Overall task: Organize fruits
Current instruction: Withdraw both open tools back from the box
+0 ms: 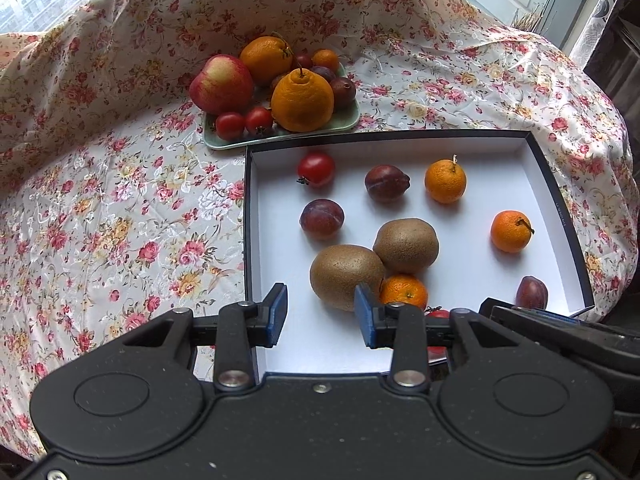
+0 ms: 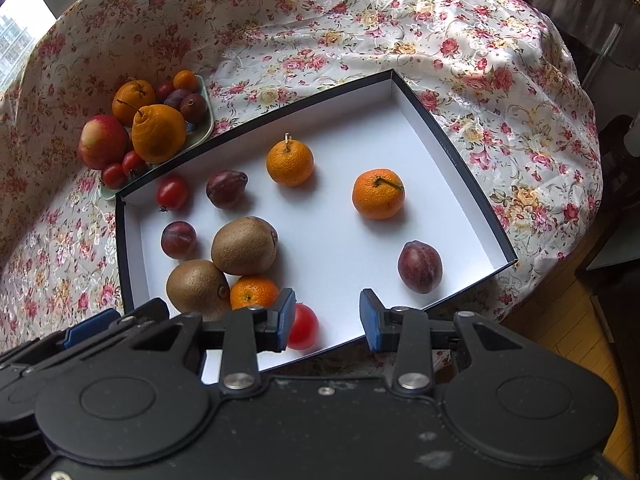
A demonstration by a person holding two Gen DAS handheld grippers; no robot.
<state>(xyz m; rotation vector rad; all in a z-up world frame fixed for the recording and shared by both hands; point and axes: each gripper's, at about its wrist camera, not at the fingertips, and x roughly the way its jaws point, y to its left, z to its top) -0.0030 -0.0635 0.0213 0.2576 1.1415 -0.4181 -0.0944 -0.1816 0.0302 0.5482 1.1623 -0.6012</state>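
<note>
A shallow white box with a dark rim holds loose fruit: two kiwis, several plums, mandarins and a tomato. My left gripper hangs over the box's near left part, open and empty, its right finger in front of the nearer kiwi. My right gripper hovers open over the box's near edge. A red tomato lies just past its left finger, not gripped. A plum sits beyond its right finger.
A pale green plate behind the box carries an apple, two large oranges, small tomatoes and plums. A flowered cloth covers the round table, which drops off at the right toward a wooden floor.
</note>
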